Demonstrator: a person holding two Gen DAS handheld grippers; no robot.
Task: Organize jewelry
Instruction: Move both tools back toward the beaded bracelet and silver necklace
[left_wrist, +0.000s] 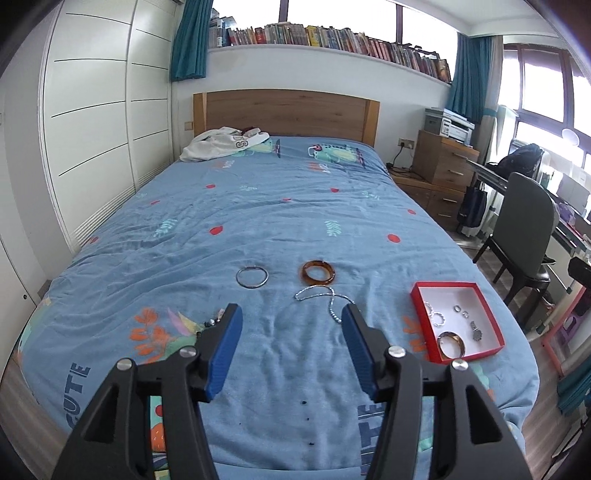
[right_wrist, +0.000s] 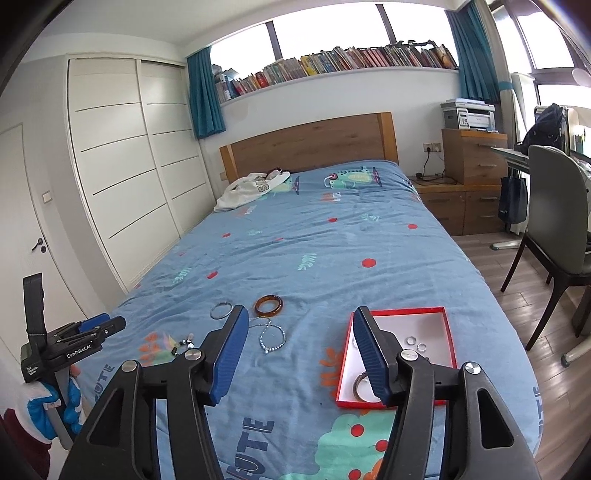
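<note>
Both jaws of our left gripper (left_wrist: 291, 314) stand spread and empty short of the beaded necklace (left_wrist: 325, 299), so we straddle one strand squarely; our right gripper (right_wrist: 299, 321), likewise spread and empty, hovers beside the red box (right_wrist: 448, 332).

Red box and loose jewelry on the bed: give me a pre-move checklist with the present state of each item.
1. Left gripper open and holding nothing: ok.
2. Right gripper open and holding nothing: ok.
3. Red box open, with bare floor left for more pieces: ok.
4. Amber bangle, silver bangle and bead necklace lie apart enough to grasp singly: ok.
5. Small dark beaded piece identified: cannot tell, too small.
6. All jewelry boxed: not ok.
</note>
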